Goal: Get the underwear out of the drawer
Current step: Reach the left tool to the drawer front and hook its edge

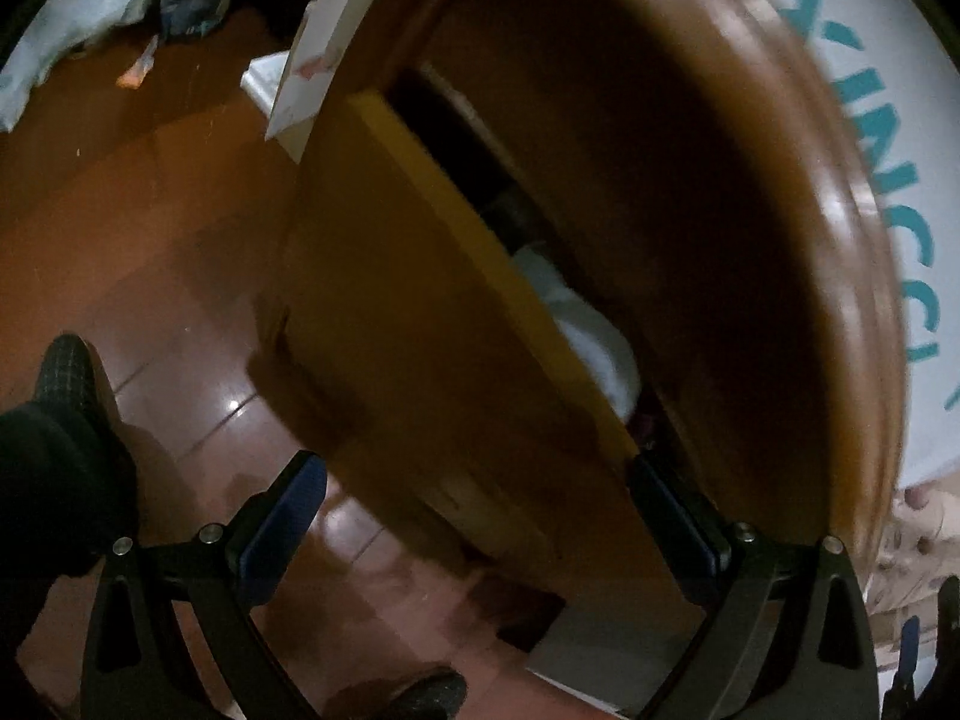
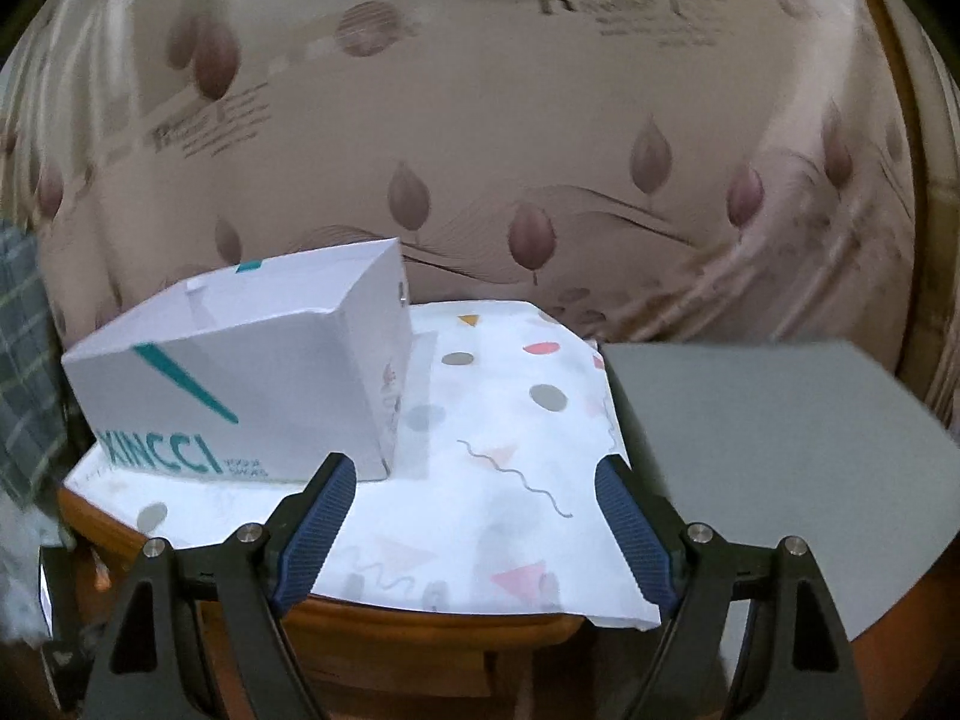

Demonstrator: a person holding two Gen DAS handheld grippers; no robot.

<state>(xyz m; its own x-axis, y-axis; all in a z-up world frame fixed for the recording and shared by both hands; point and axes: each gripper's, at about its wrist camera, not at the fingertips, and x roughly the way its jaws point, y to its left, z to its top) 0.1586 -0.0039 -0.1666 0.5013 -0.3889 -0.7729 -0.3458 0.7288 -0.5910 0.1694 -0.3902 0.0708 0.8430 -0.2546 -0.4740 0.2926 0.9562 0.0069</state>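
Observation:
In the left wrist view a brown wooden drawer (image 1: 432, 324) stands partly pulled out of the nightstand. Inside its gap lies white underwear (image 1: 591, 330), with something dark beside it. My left gripper (image 1: 477, 468) is open wide and straddles the drawer's front panel, its right finger (image 1: 672, 516) at the gap by the panel's top edge, its left finger (image 1: 282, 528) out over the floor. My right gripper (image 2: 474, 465) is open above the nightstand top, holding nothing. The drawer does not show in the right wrist view.
On the patterned white cloth (image 2: 492, 420) covering the nightstand stand a white XINCCI box (image 2: 252, 384) and a grey board (image 2: 780, 468). A flowered headboard (image 2: 480, 120) rises behind. A person's plaid slippers (image 1: 66, 372) stand on the red-brown floor (image 1: 150, 210).

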